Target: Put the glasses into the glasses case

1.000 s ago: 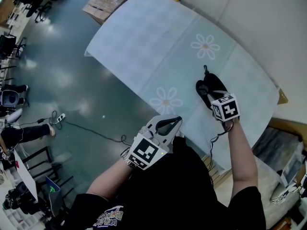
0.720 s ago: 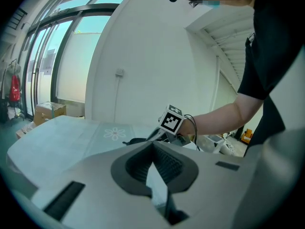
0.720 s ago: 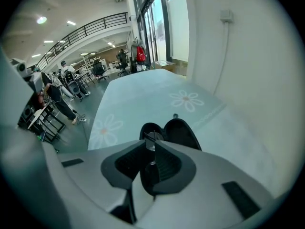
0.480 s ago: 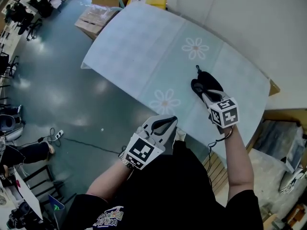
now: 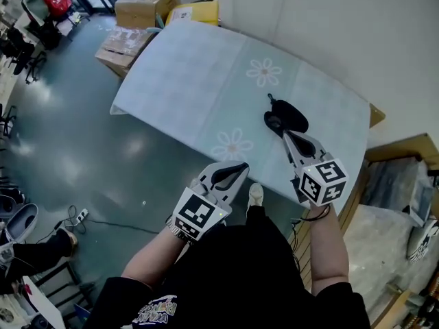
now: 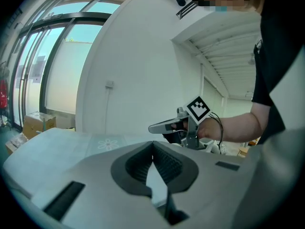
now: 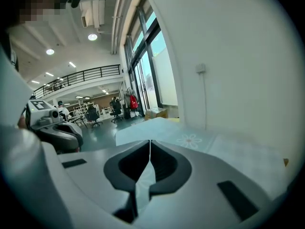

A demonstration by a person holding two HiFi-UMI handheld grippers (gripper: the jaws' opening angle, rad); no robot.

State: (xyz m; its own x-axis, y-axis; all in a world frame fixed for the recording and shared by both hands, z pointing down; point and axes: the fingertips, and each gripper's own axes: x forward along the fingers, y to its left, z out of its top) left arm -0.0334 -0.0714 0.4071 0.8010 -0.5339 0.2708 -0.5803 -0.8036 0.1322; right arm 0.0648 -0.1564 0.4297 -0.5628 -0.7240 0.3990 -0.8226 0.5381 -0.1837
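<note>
Glasses case, black oval pouch (image 5: 291, 116), nearer flowered table's (image 5: 192, 74) right edge. Grey left gripper (image 5: 241, 168) and right gripper (image 5: 286, 137) pressed together, empty; a closed-jaw nudge could skid it.

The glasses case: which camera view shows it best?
Head view: the black glasses case lies whole on the table. The left gripper view shows perhaps a dark bit under the right hand-held gripper; the right gripper view, none.

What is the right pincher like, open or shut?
Shut and empty: the right gripper shows its jaws meeting at the tips, with nothing held between them.
</note>
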